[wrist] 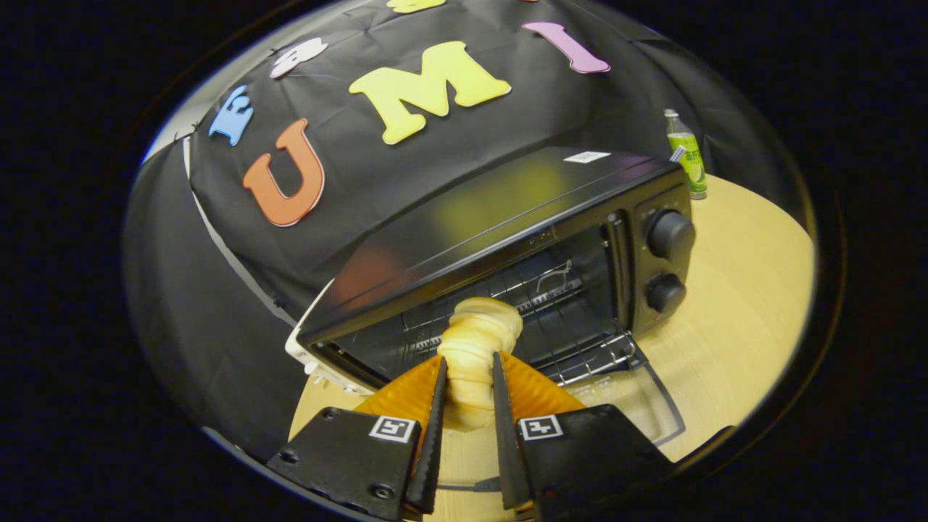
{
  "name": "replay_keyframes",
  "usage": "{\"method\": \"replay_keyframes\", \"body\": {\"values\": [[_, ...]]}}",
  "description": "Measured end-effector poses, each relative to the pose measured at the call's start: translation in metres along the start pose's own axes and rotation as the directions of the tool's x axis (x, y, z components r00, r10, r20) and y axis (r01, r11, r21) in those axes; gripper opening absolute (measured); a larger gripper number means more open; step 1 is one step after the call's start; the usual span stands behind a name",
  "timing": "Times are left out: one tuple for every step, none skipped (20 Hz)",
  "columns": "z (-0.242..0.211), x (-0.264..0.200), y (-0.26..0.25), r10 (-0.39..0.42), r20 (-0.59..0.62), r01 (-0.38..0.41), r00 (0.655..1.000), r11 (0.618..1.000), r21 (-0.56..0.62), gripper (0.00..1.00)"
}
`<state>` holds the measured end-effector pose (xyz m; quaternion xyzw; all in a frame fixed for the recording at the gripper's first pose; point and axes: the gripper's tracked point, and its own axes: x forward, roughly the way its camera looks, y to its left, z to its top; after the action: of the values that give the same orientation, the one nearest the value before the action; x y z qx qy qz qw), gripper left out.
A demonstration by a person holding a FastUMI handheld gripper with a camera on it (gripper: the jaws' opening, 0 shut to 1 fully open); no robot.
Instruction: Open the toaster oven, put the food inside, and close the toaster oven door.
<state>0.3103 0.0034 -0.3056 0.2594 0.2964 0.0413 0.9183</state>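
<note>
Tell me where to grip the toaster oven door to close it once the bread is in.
The tongs are shut on the bread at the toaster oven mouth. The glass door lies folded down flat on the table. Probably take its outer edge, farthest from the hinge, coming from below to lift it.

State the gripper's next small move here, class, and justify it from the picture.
Probably ease forward: the gripper is shut on the bread, whose front end is just at the mouth of the toaster oven, door down, wire rack ahead.
</note>
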Motion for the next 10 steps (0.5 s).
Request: {"method": "replay_keyframes", "body": {"values": [[0.001,0.01,-0.004,-0.013,-0.002,0.013,1.0,1.0,0.0,0.39],[0.002,0.02,-0.005,-0.019,0.001,0.019,1.0,1.0,0.0,0.39],[0.007,0.028,-0.007,-0.028,0.018,0.029,0.999,1.0,-0.008,0.39],[0.009,0.037,-0.008,-0.035,0.029,0.035,0.999,0.999,-0.02,0.39],[0.009,0.044,-0.006,-0.032,0.028,0.033,0.999,0.999,-0.034,0.39],[0.008,0.05,-0.005,-0.036,0.023,0.037,0.999,0.998,-0.042,0.39],[0.009,0.056,-0.006,-0.043,0.021,0.044,0.999,0.998,-0.042,0.39],[0.01,0.062,-0.006,-0.047,0.022,0.048,0.999,0.998,-0.038,0.39],[0.009,0.067,-0.006,-0.049,0.011,0.05,0.999,0.998,-0.035,0.39],[0.007,0.07,-0.004,-0.046,0.001,0.046,0.999,0.998,-0.031,0.4]]}}
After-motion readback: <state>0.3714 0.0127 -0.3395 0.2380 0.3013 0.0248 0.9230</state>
